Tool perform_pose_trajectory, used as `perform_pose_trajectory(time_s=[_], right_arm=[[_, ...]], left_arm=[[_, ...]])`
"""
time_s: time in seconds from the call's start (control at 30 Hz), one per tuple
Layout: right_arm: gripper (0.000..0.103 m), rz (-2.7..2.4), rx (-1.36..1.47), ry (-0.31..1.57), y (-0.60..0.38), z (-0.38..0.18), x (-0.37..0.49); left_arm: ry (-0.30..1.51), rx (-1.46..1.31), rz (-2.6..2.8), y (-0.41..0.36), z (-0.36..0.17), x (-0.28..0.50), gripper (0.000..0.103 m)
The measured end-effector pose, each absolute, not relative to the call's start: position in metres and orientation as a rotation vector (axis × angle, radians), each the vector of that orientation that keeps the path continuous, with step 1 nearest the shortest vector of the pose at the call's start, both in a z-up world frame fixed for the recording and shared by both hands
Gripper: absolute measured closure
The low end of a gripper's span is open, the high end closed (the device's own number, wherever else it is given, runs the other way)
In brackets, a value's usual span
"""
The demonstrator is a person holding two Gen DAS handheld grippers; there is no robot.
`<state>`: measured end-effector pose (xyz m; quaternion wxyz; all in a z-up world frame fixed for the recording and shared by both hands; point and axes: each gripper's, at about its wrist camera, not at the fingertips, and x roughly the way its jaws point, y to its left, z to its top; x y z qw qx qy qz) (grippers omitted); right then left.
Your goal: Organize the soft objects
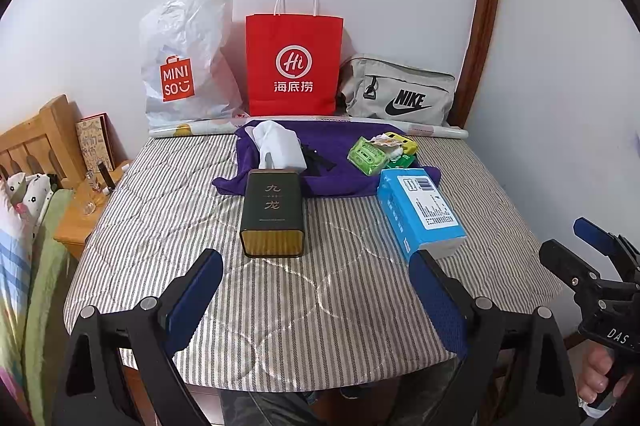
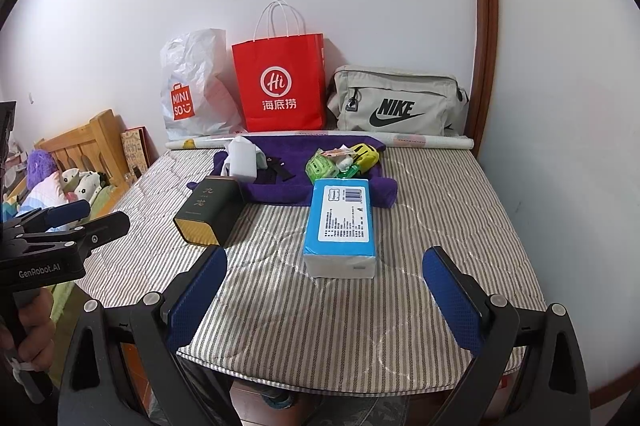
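A purple towel (image 1: 344,170) (image 2: 288,186) lies spread at the back of the striped mattress (image 1: 280,298) (image 2: 420,194). On it rest a white cloth (image 1: 276,144) (image 2: 242,158), a small black item (image 1: 316,160) and green and yellow packets (image 1: 376,150) (image 2: 340,160). A blue tissue pack (image 1: 420,214) (image 2: 342,226) and a dark tea box (image 1: 274,214) (image 2: 210,212) lie in front of the towel. My left gripper (image 1: 316,302) and right gripper (image 2: 324,300) both hover open over the near edge, holding nothing.
Against the wall stand a white Miniso plastic bag (image 1: 184,66) (image 2: 196,86), a red paper bag (image 1: 294,62) (image 2: 280,86) and a grey Nike bag (image 1: 400,92) (image 2: 396,102). A paper roll (image 1: 436,131) lies behind the towel. A wooden bedside table (image 1: 80,210) and headboard stand left.
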<state>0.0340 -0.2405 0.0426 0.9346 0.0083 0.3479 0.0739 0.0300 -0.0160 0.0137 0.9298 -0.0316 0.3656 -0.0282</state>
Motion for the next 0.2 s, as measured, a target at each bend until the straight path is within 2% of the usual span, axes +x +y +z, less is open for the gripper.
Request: perform_pose_trajectory(time_s=[0.2], right_arm=[[0.006,0.157,0.025,0.721,-0.2407,0.0399,0.0379]], left_arm=[[0.754,-0.061,-0.065,-0.0149,0.0123,0.0356,0.009]])
